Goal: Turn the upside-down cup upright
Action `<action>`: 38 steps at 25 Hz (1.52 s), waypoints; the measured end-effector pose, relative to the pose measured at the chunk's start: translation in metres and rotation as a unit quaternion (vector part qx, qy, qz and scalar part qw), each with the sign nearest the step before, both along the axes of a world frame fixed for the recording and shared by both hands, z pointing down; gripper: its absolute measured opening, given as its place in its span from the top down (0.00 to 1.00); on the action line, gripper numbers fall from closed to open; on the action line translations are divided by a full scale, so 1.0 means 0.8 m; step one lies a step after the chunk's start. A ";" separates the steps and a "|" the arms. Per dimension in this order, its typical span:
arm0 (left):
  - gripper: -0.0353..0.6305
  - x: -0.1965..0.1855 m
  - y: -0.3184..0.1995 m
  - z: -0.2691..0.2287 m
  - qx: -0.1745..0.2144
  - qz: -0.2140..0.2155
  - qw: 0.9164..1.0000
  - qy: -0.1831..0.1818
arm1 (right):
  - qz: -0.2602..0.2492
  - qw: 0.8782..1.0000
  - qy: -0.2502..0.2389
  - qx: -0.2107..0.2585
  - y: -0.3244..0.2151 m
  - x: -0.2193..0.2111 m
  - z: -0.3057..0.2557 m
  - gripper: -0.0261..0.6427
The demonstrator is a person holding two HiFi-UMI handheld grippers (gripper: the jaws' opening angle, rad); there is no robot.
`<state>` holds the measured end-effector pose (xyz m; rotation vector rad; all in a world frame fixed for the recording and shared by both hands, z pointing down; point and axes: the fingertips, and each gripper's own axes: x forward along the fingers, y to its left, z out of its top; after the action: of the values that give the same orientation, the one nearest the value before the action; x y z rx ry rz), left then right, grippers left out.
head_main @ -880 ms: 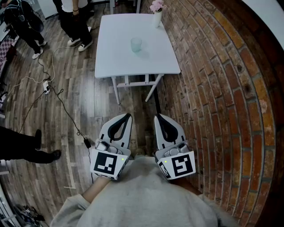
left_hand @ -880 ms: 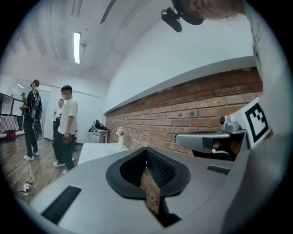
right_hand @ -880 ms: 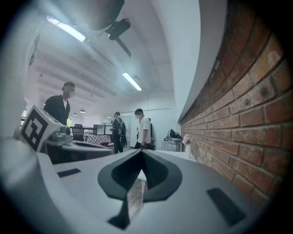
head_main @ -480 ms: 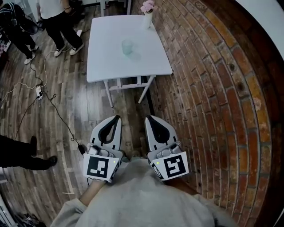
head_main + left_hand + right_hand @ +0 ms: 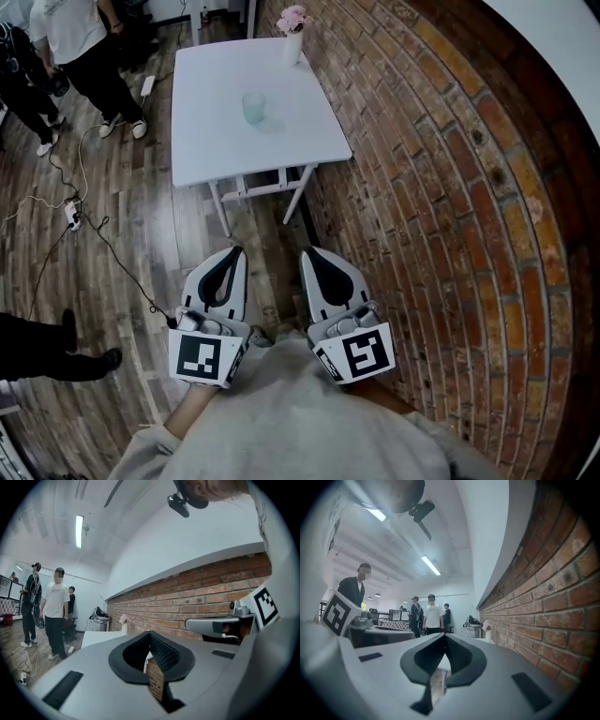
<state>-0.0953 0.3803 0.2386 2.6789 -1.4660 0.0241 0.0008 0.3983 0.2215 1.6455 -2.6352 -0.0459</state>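
Note:
A pale, see-through cup [image 5: 253,107] stands near the middle of a white table [image 5: 211,141], far ahead of me. It is too small to tell which end is up. My left gripper [image 5: 236,250] and right gripper [image 5: 307,251] are held side by side close to my body, pointing level toward the table and well short of it. Both are shut with nothing between the jaws. In the left gripper view the left gripper's [image 5: 150,633] black pads meet, as do the right gripper's [image 5: 444,635] in the right gripper view.
A brick wall [image 5: 450,187] runs along the right, close to the table. A white vase with pink flowers [image 5: 293,36] stands at the table's far corner. People [image 5: 80,47] stand at the far left. Cables [image 5: 89,234] trail over the wood floor, and a shoe [image 5: 103,359] shows at the left.
The table and cup have slid left in the head view. Both grippers stay shut and side by side, now a little lower and further left in the picture.

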 end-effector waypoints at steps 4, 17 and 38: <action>0.93 -0.004 -0.003 0.002 0.006 0.010 1.000 0.007 | 0.004 1.000 0.001 -0.003 -0.003 -0.005 0.001 0.95; 0.93 0.005 -0.076 0.014 0.007 0.010 1.000 -0.008 | -0.008 1.000 -0.009 0.004 -0.083 0.000 0.011 0.95; 0.93 0.040 -0.338 0.017 -0.002 0.000 1.000 -0.007 | -0.044 0.999 0.009 -0.009 -0.357 0.031 0.016 0.95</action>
<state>-0.0631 0.1099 0.2521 2.6812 -1.4690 0.0467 0.0253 0.1130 0.2347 1.5155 -2.6852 -0.0402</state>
